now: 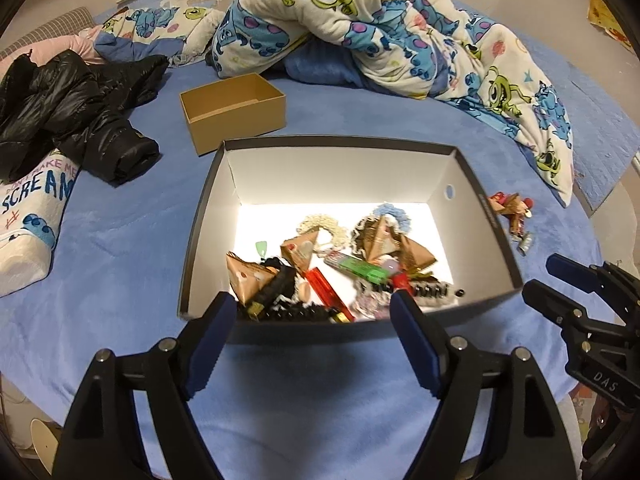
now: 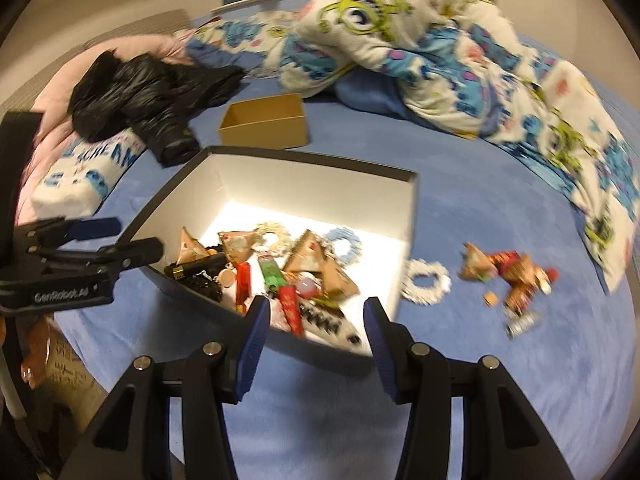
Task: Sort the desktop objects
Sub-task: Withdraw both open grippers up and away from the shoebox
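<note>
We hold the left gripper (image 1: pixel 312 312) and the right gripper (image 2: pixel 312 320) spread wide with nothing in them, at the big box's (image 2: pixel 304 160) near wall. Most trinkets (image 1: pixel 340 268) already lie inside; beside its right wall a white ring (image 2: pixel 426 282) and small toys (image 2: pixel 516 276) remain on the bed (image 2: pixel 480 200), we judge.

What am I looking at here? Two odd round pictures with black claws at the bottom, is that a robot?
No robot: a person holds a two-finger gripper in each hand, each carrying a fisheye camera. One picture looks along the left gripper, the other along the right gripper. Both are open and hold nothing. They face a bed with a blue blanket. On it stands a dark box with small trinkets inside, and behind it an empty brown box. Some items lie outside, such as a white scrunchie.
</note>
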Demonstrator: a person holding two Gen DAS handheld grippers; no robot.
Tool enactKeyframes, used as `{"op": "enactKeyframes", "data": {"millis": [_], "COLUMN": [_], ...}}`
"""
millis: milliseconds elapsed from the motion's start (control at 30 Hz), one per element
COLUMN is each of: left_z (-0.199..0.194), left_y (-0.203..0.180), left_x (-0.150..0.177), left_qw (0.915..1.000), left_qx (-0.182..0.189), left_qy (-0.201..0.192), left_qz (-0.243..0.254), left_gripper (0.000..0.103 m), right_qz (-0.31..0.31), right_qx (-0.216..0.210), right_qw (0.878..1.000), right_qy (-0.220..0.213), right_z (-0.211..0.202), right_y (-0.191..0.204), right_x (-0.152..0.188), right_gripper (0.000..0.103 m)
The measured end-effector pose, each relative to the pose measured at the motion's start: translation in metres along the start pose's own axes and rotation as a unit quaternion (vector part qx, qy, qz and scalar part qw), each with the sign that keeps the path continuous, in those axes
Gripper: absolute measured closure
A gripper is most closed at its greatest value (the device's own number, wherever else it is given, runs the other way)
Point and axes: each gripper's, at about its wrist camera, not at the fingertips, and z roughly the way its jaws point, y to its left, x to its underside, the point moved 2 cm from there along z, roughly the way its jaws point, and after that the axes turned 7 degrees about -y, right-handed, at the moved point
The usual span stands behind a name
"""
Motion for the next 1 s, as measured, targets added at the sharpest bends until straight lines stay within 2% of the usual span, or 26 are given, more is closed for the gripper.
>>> {"op": "enactKeyframes", "data": {"millis": [233, 400, 600, 733, 1000], "left_z": [-0.026, -0.037, -0.045, -0.052, -0.062], "left_y": [-0.018, -0.028, -0.034, -0.040, -0.049], "left_x": [0.015, 0.025, 0.035, 0.040, 0.042], "left_qw": [0.9999, 0.9997, 0.9990, 0.9987, 0.9987], "left_qx": [-0.004, -0.018, -0.019, -0.037, -0.045], "left_qy": [-0.004, -0.003, 0.008, 0.003, -0.007], "left_qz": [-0.012, -0.017, -0.040, -0.034, -0.023], "left_gripper": [0.015, 0.009, 0.007, 0.007, 0.007], "right_qz": [0.034, 0.045, 0.060, 0.066, 0.070], "right_qx": [0.045, 0.065, 0.078, 0.081, 0.088], "right_qw": [0.998, 0.997, 0.995, 0.995, 0.993], "right_qy": [0.000, 0.002, -0.002, -0.009, -0.023], "right_z": [-0.037, -0.056, -0.074, -0.084, -0.096], "right_y": [-0.024, -0.036, -0.044, -0.046, -0.046], "right_x": [0.020, 0.033, 0.045, 0.047, 0.050], "right_gripper": [0.045, 0.035, 0.034, 0.034, 0.034]}}
